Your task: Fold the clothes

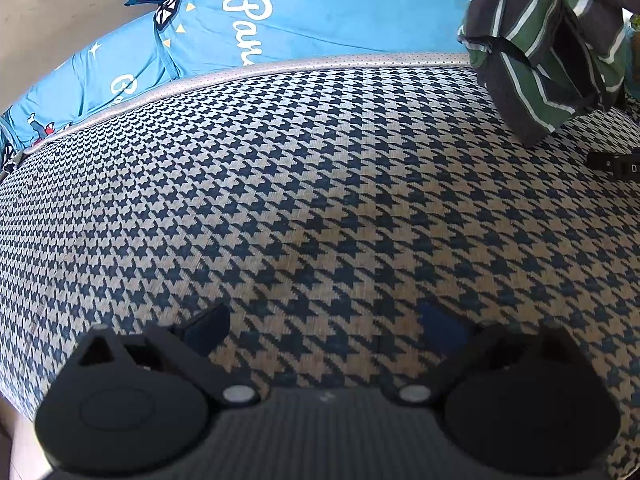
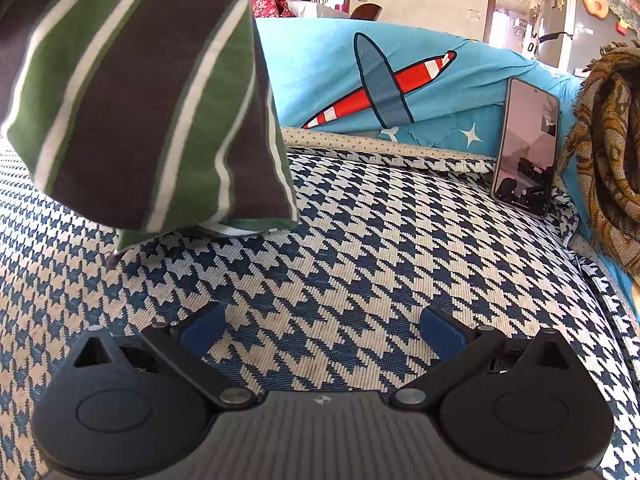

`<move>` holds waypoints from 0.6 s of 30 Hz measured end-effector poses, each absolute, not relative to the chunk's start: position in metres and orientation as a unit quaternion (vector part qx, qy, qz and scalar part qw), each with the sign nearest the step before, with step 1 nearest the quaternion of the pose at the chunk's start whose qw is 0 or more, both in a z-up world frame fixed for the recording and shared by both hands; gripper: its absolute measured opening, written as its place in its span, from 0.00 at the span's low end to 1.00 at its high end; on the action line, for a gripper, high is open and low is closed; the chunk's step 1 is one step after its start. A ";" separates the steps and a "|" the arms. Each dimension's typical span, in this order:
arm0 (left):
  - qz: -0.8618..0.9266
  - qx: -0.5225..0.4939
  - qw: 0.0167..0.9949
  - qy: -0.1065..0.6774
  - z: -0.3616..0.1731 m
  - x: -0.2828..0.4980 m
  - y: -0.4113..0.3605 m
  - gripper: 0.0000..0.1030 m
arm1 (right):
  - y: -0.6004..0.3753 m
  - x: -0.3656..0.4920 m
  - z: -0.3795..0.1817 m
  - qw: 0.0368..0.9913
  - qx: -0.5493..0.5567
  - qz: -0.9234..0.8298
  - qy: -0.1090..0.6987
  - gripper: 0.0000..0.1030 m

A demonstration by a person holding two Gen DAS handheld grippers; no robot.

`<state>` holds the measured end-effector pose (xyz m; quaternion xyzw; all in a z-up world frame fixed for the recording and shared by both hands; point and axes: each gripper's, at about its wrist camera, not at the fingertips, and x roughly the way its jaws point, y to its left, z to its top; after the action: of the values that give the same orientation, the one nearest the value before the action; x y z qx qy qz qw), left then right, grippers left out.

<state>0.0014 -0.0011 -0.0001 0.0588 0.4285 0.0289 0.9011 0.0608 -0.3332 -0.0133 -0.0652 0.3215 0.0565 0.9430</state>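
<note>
A garment striped in green, dark brown and white (image 1: 548, 48) hangs down at the upper right of the left wrist view. Its lower end reaches the houndstooth cover (image 1: 304, 168). What holds its top is out of frame. My left gripper (image 1: 324, 328) stands open over the bare cover, well short of the garment and to its left. In the right wrist view the same garment (image 2: 140, 100) fills the upper left, its bottom edge resting on the cover (image 2: 380, 240). My right gripper (image 2: 322, 328) is open with nothing between its blue pads (image 2: 202, 328), and the garment hangs ahead and to its left.
A blue printed sheet (image 1: 304, 20) rises behind the cover; it bears a red-striped plane (image 2: 380, 88). A phone (image 2: 526, 148) leans upright against it at the right. A brown-gold fringed cloth (image 2: 608, 152) is piled at the far right. A black part (image 1: 616, 166) shows at the right edge.
</note>
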 end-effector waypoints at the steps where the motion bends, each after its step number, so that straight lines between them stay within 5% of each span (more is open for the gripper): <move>1: 0.030 0.060 0.901 0.428 0.000 0.003 -0.002 1.00 | -0.333 0.061 -0.013 0.943 -0.065 0.056 0.321 1.00; 18: 0.008 0.069 0.907 0.416 0.009 0.013 -0.036 1.00 | -0.333 0.061 -0.013 0.943 -0.065 0.056 0.321 1.00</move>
<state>0.0129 -0.0361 0.0095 0.0690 0.4161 0.0079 0.9067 0.0609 -0.3331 -0.0133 -0.0652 0.3214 0.0565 0.9430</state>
